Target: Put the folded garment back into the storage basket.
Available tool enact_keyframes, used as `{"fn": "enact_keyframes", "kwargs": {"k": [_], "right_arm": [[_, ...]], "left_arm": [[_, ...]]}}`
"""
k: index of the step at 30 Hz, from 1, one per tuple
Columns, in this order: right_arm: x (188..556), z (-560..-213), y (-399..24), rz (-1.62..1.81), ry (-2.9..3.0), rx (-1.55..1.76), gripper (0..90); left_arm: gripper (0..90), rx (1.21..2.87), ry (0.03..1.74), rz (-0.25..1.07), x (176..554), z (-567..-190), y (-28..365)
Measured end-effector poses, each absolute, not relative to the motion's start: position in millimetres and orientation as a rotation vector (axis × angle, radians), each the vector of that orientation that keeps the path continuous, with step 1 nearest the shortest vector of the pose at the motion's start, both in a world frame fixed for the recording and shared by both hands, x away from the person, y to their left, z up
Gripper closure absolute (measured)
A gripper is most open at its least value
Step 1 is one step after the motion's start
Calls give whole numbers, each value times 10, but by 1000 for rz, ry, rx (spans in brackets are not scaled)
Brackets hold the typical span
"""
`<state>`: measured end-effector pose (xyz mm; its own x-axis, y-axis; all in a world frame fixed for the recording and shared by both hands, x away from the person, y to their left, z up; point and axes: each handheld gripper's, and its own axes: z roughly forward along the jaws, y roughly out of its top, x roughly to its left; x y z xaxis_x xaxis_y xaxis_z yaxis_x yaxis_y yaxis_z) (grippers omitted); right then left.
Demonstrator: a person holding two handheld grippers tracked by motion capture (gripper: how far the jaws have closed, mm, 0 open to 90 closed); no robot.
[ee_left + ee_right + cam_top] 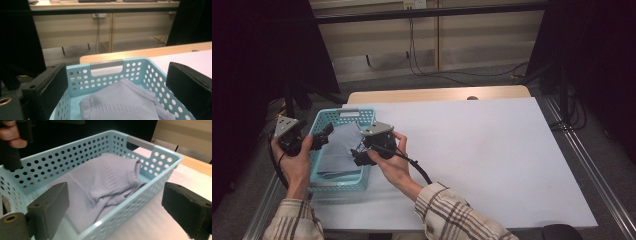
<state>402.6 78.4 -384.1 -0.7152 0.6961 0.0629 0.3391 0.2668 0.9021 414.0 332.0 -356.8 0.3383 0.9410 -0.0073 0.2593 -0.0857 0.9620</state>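
Perforated glossy plastic basket point(140, 182), soft knitted cloth point(110, 177) (ribbed edge), matt white tabletop point(492, 150)

Left gripper point(326, 133) jaws apart; right gripper point(360, 152) jaws apart.

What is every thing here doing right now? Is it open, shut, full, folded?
Left gripper: open, holding nothing, at the basket's left side.
Right gripper: open, holding nothing, over the basket's right wall.
Blue basket: upright on the table, no lid, holding the cloth.
Pale purple knitted cloth: loosely folded and rumpled, lying in the basket.
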Motion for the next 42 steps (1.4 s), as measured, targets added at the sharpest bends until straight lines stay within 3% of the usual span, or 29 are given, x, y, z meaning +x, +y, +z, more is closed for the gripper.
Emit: {"fn": "enact_keyframes", "kwargs": {"k": [10,33,42], "right_arm": [[4025,-3825,599,1418,2113,953,19],[3993,-3921,98,1406,1997,1009,19],[3867,-3808,-256,1412,1910,1014,24]], "left_arm": [[45,1576,1081,817,3986,-3539,3286],[45,1587,1054,886,3695,-3576,2955],[51,1613,1028,870,3584,-3612,2911]]}}
